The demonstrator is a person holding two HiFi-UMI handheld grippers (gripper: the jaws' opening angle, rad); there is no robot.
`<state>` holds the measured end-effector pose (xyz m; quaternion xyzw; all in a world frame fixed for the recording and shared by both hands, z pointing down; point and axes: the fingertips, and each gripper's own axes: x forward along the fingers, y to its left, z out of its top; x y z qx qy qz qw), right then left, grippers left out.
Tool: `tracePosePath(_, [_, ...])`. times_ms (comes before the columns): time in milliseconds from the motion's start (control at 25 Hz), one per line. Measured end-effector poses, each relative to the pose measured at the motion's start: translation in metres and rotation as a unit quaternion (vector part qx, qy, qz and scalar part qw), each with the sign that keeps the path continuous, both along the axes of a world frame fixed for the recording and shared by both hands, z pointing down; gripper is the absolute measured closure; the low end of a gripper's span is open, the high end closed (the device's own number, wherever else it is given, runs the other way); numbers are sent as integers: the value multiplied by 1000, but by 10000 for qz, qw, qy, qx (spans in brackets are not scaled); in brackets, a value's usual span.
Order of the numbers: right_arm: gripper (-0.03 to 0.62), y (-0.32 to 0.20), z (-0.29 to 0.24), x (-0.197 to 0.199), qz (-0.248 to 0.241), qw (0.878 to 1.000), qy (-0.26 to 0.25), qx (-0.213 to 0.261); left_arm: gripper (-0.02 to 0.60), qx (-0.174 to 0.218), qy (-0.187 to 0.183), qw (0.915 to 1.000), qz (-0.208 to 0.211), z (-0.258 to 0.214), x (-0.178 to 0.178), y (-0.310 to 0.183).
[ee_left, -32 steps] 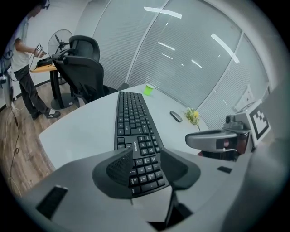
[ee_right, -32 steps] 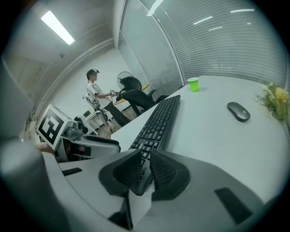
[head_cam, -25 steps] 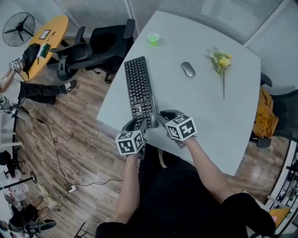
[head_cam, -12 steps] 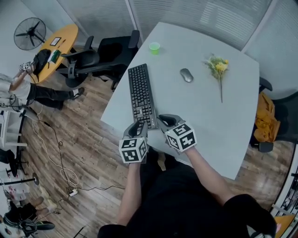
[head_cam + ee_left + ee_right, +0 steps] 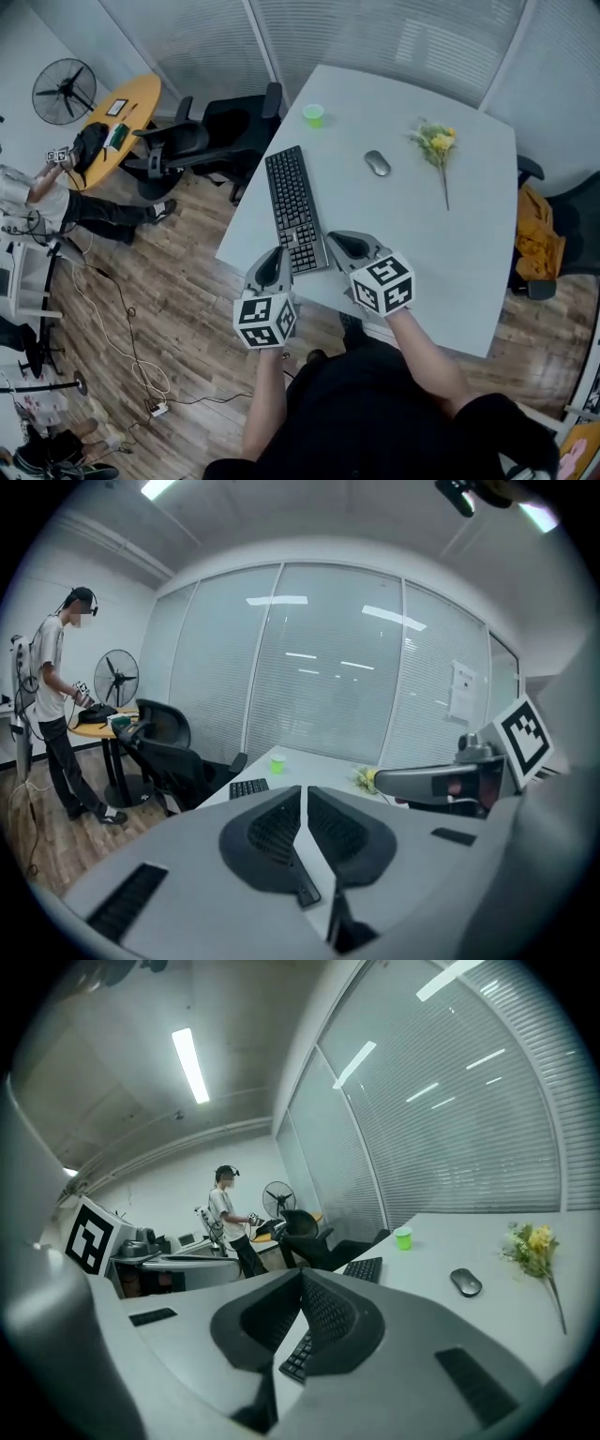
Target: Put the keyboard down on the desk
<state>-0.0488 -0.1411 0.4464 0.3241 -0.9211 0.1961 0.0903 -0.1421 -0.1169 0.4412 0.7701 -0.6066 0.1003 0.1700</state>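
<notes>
Two movers: left tongs (image 5: 274, 267) and right tongs (image 5: 342, 246) lifting higher than earlier off near end of keyboard (image 5: 295, 208), jaws just closing shut, gripping nothing. Keyboard lying flat on worktop (image 5: 431, 234); green cup (image 5: 313, 114) beyond keyboard's far end, contents unseen.

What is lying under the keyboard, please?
The keyboard lies flat on the white desk. Only bare desk shows around it; the surface directly beneath is covered.

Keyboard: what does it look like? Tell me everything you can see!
The keyboard is black, long and thin, with rows of small dark keys; it looks like plastic. It lies flat on the pale grey desk near its left edge, with one short end by the near edge. Nothing else seems to touch it.
</notes>
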Motion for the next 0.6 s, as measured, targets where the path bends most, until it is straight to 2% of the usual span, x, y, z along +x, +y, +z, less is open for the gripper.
tracePosePath(280, [585, 42, -56, -7, 326, 9978, -85, 566, 581, 595, 109, 9976, 336, -56, -18, 34])
tracePosePath(600, [584, 107, -76, -13, 632, 9949, -56, 785, 581, 842, 308, 9934, 717, -79, -26, 84])
